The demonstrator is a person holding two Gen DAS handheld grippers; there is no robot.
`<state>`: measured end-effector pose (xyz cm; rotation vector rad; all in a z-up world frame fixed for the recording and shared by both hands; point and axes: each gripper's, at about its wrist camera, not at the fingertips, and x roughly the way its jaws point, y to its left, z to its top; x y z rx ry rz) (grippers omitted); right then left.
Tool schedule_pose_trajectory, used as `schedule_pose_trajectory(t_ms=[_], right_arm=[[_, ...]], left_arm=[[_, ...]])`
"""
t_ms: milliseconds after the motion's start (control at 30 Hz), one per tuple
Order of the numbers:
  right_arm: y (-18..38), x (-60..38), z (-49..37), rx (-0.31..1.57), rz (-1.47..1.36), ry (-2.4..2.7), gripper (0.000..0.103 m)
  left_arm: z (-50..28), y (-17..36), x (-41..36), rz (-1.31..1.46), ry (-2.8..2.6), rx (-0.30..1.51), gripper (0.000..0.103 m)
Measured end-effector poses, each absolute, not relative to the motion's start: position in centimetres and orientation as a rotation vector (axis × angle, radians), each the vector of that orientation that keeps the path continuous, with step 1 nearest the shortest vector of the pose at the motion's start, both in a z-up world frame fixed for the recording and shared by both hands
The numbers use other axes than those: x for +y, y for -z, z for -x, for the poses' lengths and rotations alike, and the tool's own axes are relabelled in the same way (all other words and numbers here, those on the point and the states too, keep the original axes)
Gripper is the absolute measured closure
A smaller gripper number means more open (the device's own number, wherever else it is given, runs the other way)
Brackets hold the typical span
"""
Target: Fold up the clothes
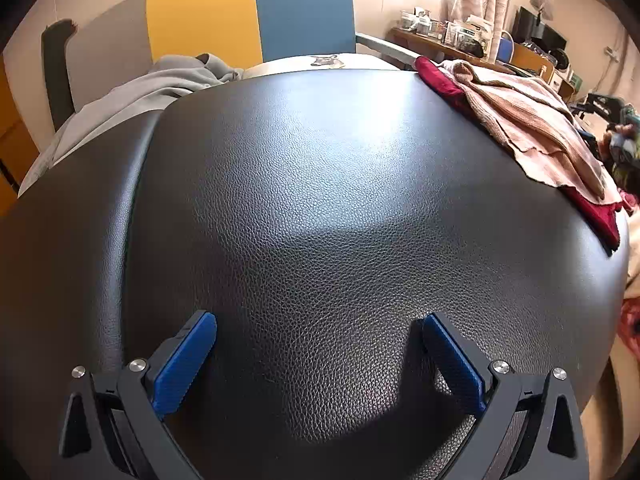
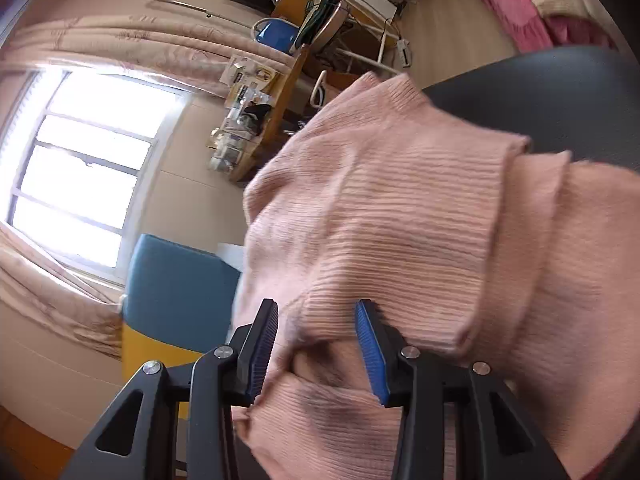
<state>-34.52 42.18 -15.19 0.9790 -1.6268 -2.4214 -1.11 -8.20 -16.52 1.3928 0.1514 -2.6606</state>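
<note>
— What's sitting behind the black leather table [image 1: 320, 184]?
— A chair back [image 1: 248, 12] showing yellow and blue panels. A cluttered wooden desk [image 1: 448, 46] is standing by the curtain [image 2: 120, 44], and daylight is pouring through the window [image 2: 88, 168]

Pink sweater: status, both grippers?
Left gripper open, empty, over bare black table. Right gripper part open, pink sweater bunched between its pads. Red garment under sweater pile.
</note>
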Motion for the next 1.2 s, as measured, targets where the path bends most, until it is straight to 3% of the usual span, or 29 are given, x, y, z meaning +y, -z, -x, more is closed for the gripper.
schedule_pose_trajectory(t_ms=[100,367,500,600,633,833,1033,1067,1133,1200], right_arm=[[15.2,41.4,33.7,-1.763,-0.825,2.248,0.06],[16.1,39.9,34.5,-1.821,-0.839,2.246,0.055],[13.3,39.0,37.3,-1.566,-0.917,2.521,0.061],[14.1,38.3,39.2,-1.472,-1.026,2.566,0.093],[14.5,38.2,39.4,-1.446,-1.056,2.586,0.096],[13.8,38.4,38.8,-1.375,-0.988,2.511,0.096],[7.1,30.6,35.8,-0.923,-0.799,2.274,0.096],[6.7,28.8,34.4,-0.848,-0.803,2.239,0.096],[7.4,27.4,32.7,-0.813,-0.845,2.188,0.096],[8.7,27.1,30.9,-0.848,-0.86,2.13,0.096]], left_arm=[[1.3,16.5,-8.3,-1.392,2.653,0.156,0.0],[1.3,16.4,-8.2,-1.391,2.652,0.154,0.0],[1.3,16.4,-8.2,-1.379,2.654,0.148,0.0],[1.4,16.4,-8.3,-1.375,2.656,0.15,0.0],[1.3,16.4,-8.2,-1.371,2.658,0.149,0.0],[1.3,16.5,-8.2,-1.35,2.663,0.147,0.0],[2.4,16.0,-8.0,-1.405,2.642,0.145,0.001],[3.1,15.6,-7.9,-1.418,2.661,0.166,0.001],[4.7,14.2,-7.1,-1.401,2.727,0.138,0.012],[6.7,12.2,-5.5,-1.341,2.816,0.045,0.012]])
